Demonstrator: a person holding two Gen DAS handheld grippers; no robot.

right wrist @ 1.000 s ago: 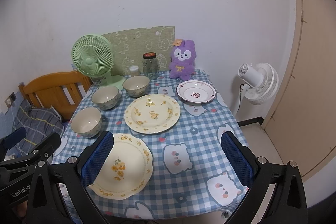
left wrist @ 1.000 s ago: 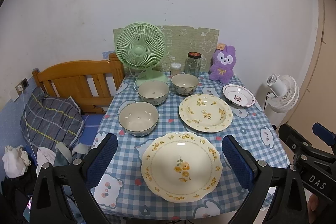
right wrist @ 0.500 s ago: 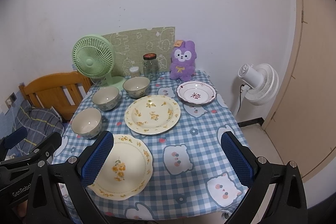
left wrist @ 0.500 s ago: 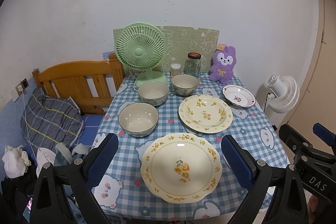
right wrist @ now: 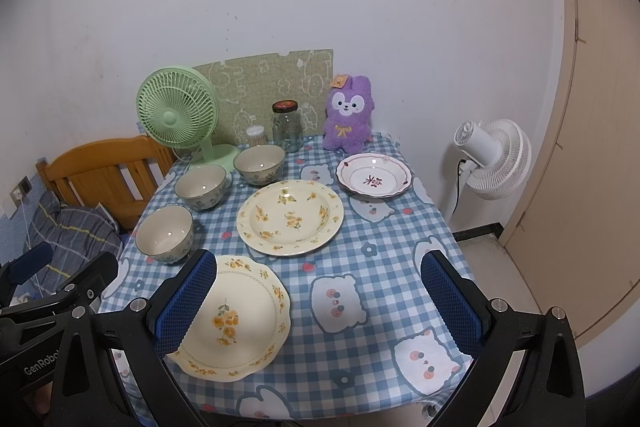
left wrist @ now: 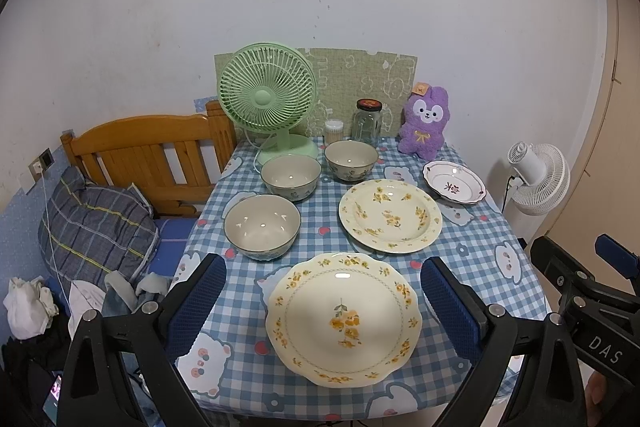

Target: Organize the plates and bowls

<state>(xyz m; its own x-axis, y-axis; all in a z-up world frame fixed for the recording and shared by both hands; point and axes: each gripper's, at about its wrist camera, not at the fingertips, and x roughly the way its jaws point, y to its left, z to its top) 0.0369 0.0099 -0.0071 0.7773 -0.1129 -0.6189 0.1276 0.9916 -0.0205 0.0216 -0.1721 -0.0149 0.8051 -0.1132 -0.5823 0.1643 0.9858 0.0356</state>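
So both grippers are just hanging over the near edge of the surface (left wrist: 472, 235), which has a blue-and-white checked cloth with cartoon bears on it. The left gripper (left wrist: 323, 311) has its jaws spread wide with nothing between the blue pads, and from its camera they frame the big scalloped cream plate with a yellow flower in the middle (left wrist: 343, 317), though they're above it, not touching. The right gripper (right wrist: 320, 301) is released too, jaws wide apart, with its left pad overlapping that same scalloped plate (right wrist: 236, 319) in the view and the rest of the gap over bare cloth. Behind the scalloped plate sits a round cream plate with scattered yellow flowers (left wrist: 390, 215), and further back right there's a smaller white plate with a dark red rim and flower (left wrist: 454, 182). Three glazed cream bowls with bluish outsides run in a diagonal on the left: the nearest bowl (left wrist: 262, 227), the middle bowl (left wrist: 291, 177) and the far bowl (left wrist: 351, 159). All separate, nothing stacked. Along the wall there's a light green desk fan (left wrist: 267, 99), a clear glass jar with a dark lid (left wrist: 366, 121), a small container of what I think are cotton swabs (left wrist: 334, 133) (too small to be sure) and a purple plush bunny (left wrist: 426, 123). Off to the side are a wooden bed frame (left wrist: 148, 147) and a white floor fan (right wrist: 494, 159).
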